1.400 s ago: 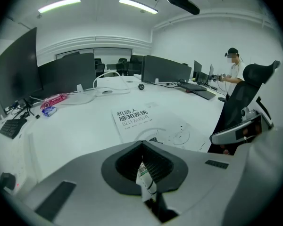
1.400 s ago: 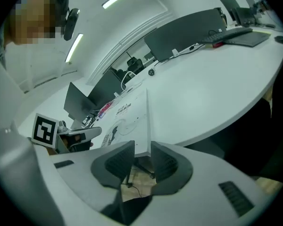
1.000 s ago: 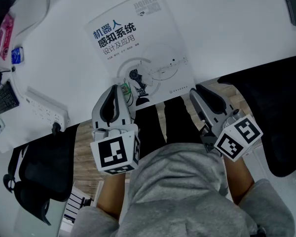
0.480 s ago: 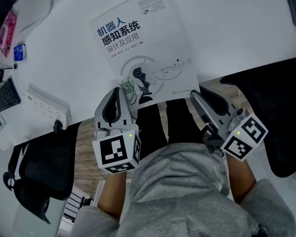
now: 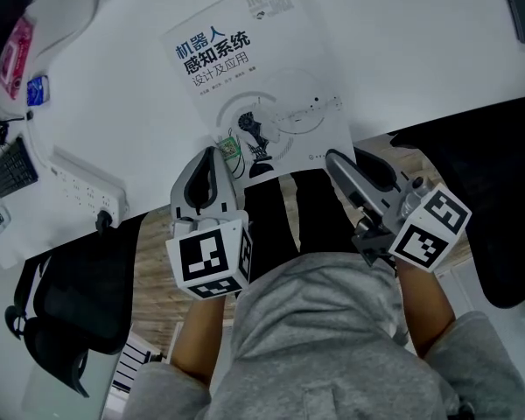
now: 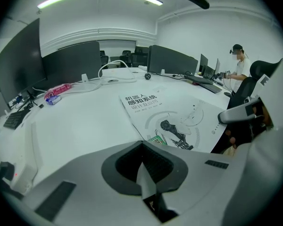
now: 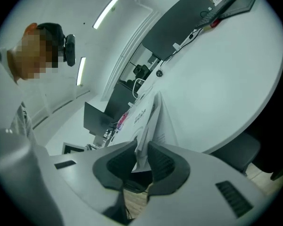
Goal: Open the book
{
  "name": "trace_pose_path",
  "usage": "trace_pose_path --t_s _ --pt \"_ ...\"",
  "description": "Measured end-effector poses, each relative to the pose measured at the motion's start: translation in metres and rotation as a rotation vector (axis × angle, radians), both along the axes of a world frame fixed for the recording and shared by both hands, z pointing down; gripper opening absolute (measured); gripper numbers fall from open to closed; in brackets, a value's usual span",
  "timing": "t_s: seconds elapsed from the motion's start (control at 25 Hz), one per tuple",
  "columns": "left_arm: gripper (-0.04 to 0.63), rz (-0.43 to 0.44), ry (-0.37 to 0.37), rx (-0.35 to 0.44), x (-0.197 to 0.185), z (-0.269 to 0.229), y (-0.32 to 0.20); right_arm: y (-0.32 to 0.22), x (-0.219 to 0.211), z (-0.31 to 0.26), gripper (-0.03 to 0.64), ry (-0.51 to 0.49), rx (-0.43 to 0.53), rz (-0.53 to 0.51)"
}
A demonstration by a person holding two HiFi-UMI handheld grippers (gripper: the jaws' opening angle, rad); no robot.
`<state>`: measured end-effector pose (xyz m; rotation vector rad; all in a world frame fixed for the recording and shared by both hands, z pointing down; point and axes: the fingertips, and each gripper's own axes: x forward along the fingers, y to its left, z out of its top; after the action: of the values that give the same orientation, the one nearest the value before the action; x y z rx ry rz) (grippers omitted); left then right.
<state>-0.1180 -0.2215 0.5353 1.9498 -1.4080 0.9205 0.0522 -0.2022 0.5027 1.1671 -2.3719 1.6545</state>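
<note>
The book (image 5: 254,86) is lying on the tabletop (image 5: 420,59), its long side pointing away from the person. The right claw (image 5: 332,157) is pinching its near right corner. The left claw (image 5: 212,154), pressed together, is sitting by the left corner.

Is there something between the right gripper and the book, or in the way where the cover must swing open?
Nothing stands between them: the right gripper is closed on the near right corner of the book. The left gripper, shut, sits at the near left corner, where the cover may swing.
</note>
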Motion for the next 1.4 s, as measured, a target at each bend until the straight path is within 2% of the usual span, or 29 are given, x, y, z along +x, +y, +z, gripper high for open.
trace_pose_path --t_s 0.12,0.32,0.44,0.52,0.92,1.2,1.4 --pt "0.008 -0.009 0.003 0.019 -0.002 0.003 -0.003 0.0 0.0 0.014 0.078 0.084 -0.016 0.032" --pt "0.008 0.015 0.047 0.051 0.0 0.007 -0.008 -0.003 0.003 0.005 0.055 0.08 0.023 0.179" --pt "0.008 0.054 0.077 0.063 0.0 0.008 -0.011 0.001 -0.001 -0.004 0.051 0.129 0.069 0.215" --pt "0.008 0.051 0.097 0.073 -0.001 0.005 -0.015 0.001 -0.004 -0.009 0.051 0.127 0.089 0.208" --pt "0.008 -0.023 0.069 0.188 -0.026 -0.047 -0.02 -0.003 -0.04 -0.053 0.051 0.142 0.268 0.036" --pt "0.008 -0.111 0.081 0.232 -0.051 -0.086 0.01 0.006 -0.089 -0.082 0.051 0.202 0.411 -0.15" --pt "0.008 -0.161 0.12 0.252 -0.066 -0.1 0.026 0.014 -0.133 -0.087 0.052 0.238 0.507 -0.326"
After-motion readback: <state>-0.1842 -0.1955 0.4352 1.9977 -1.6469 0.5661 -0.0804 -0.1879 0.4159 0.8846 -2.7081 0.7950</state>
